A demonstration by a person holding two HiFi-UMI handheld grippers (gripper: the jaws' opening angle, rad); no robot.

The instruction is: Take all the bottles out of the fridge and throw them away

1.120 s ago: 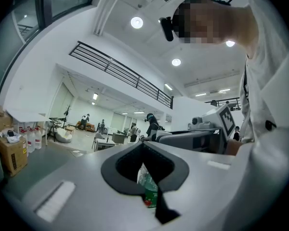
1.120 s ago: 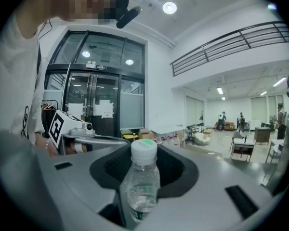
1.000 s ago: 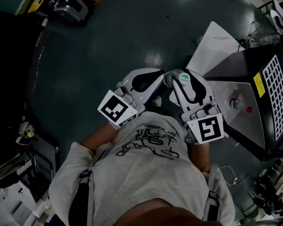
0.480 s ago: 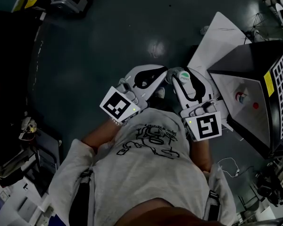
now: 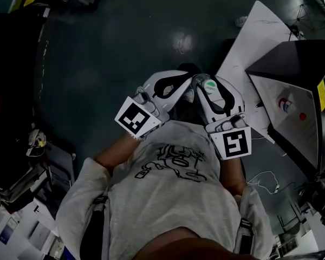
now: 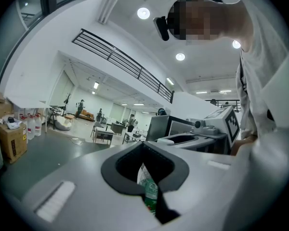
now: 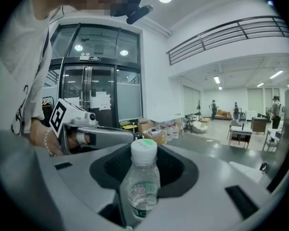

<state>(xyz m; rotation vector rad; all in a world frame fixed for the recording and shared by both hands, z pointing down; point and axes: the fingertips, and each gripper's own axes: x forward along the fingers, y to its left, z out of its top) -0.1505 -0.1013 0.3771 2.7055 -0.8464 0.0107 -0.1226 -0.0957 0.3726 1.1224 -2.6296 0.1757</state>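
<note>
Two bottles are out, held just left of the fridge [image 5: 288, 69]. The left gripper [image 5: 181, 85] pinches a green-labelled bottle [image 6: 150, 195], and the right gripper [image 5: 206, 91] clamps a white-capped bottle [image 7: 143, 177] upright. Both grippers have sunk slightly beside the fridge, so I judge that carrying them to a bin comes next.

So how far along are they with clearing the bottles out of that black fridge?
Done: two bottles are out. In hand: the right gripper grips a clear plastic bottle with a white cap, and the left gripper is shut on a crumpled green-labelled bottle. Neither is thrown away yet; no bin shows. Left: the open black fridge seems to hold at least one more small red-marked bottle.
</note>
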